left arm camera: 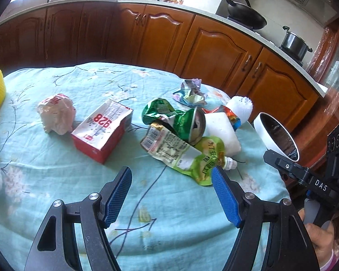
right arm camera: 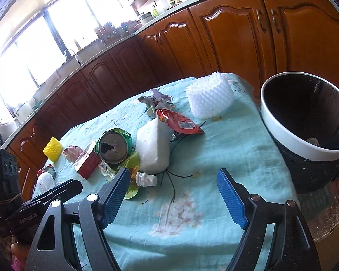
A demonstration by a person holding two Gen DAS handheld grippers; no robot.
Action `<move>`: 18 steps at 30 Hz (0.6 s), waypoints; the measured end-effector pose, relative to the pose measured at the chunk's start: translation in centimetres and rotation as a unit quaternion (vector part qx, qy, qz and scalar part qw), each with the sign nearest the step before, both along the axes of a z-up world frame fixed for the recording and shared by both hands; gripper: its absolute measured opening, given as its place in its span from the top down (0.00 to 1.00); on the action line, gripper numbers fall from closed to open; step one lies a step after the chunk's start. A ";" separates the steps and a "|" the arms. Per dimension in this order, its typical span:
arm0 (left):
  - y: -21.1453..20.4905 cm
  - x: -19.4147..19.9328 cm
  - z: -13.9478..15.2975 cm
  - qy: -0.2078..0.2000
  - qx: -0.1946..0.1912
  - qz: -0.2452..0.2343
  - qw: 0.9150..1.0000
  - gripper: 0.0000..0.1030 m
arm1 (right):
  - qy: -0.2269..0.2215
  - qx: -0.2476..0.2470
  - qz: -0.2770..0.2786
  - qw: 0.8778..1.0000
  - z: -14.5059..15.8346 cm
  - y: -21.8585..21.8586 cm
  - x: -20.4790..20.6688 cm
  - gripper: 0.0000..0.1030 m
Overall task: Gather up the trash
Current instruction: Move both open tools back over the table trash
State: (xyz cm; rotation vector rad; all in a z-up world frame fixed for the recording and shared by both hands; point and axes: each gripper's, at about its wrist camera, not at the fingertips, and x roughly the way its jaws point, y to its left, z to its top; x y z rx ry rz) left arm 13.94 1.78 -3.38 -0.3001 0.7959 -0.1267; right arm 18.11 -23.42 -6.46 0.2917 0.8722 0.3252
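Trash lies on a table with a light blue cloth [left arm camera: 56, 176]. In the left wrist view I see a crumpled pink-white wrapper [left arm camera: 56, 116], a red and white box [left arm camera: 104, 132], a crushed green can [left arm camera: 180, 120], a green spout pouch [left arm camera: 192, 155], a white foam block [left arm camera: 221, 131] and a crumpled foil wrapper [left arm camera: 189, 92]. My left gripper [left arm camera: 171, 194] is open and empty, just short of the pouch. My right gripper [right arm camera: 171, 196] is open and empty above bare cloth. A black bin with a white rim [right arm camera: 305, 122] stands at the table's right edge [left arm camera: 275, 135].
A white foam net [right arm camera: 209, 94] and a red wrapper [right arm camera: 180, 122] lie towards the far side. A yellow foam net [right arm camera: 53, 149] sits far left. Wooden kitchen cabinets [left arm camera: 147, 38] run behind the table. The other gripper shows at the right edge of the left wrist view [left arm camera: 305, 171].
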 end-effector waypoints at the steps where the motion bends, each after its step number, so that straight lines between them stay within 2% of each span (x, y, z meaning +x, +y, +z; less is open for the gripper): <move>1: 0.6 0.1 0.0 0.001 0.002 0.003 1.000 0.30 | 0.003 0.001 0.003 1.000 -0.2 0.3 0.2 0.23; 8: 3.2 1.0 0.1 0.011 0.018 0.018 1.000 0.30 | 0.014 0.000 0.016 1.000 -1.1 1.4 1.6 0.34; 18: 4.9 5.2 -0.2 0.030 0.077 0.015 0.996 0.25 | 0.023 0.000 0.026 0.999 -1.7 2.5 3.8 0.40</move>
